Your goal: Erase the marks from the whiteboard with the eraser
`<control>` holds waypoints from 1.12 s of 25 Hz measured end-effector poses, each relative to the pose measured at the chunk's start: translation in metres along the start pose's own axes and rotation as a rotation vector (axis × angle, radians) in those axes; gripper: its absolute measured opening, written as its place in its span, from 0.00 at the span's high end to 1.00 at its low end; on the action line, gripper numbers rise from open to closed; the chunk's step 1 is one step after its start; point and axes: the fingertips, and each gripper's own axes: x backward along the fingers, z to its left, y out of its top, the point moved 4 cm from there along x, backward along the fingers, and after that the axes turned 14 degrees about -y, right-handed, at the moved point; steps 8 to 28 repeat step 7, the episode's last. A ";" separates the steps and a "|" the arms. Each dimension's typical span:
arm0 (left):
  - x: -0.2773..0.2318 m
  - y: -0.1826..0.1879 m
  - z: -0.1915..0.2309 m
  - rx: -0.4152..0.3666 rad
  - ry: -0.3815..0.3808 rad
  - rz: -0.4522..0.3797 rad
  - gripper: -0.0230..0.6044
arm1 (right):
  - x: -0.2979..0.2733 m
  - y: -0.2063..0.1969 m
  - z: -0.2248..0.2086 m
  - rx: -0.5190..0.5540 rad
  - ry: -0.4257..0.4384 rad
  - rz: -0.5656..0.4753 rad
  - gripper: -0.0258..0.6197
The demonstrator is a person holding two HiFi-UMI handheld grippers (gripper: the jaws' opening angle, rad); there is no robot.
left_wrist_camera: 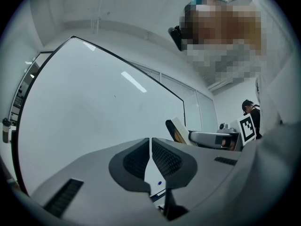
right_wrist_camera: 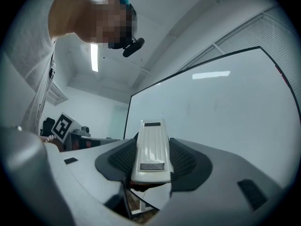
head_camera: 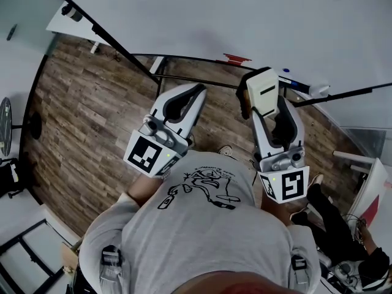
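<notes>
Right gripper view, eraser (right_wrist_camera: pixel 151 149): clamped between the two pads, with its long axis along the jaws and its front end standing out past the jaw tips.
Right gripper (right_wrist_camera: pixel 151 163): closed on the eraser's long sides and holding nothing else.
Whiteboard (right_wrist_camera: pixel 221 107): straight ahead of the eraser, and apart from it as far as I judge.
Marks: only faint specks show, and I cannot tell them clearly.
Left gripper (left_wrist_camera: pixel 150 147): jaws together except for a thin slit, holding nothing, beside the right one.
Coming move: probably the right arm carries the eraser forward until its wiping face lies flat on the board.
</notes>
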 end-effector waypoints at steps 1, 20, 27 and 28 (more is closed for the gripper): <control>0.000 0.000 0.000 -0.001 0.001 0.000 0.91 | 0.000 0.001 0.000 -0.001 0.000 -0.002 0.60; 0.002 0.002 0.005 -0.001 -0.001 -0.004 0.91 | -0.005 0.002 0.005 -0.001 0.002 -0.007 0.60; 0.002 0.002 0.005 -0.001 -0.001 -0.004 0.91 | -0.005 0.002 0.005 -0.001 0.002 -0.007 0.60; 0.002 0.002 0.005 -0.001 -0.001 -0.004 0.91 | -0.005 0.002 0.005 -0.001 0.002 -0.007 0.60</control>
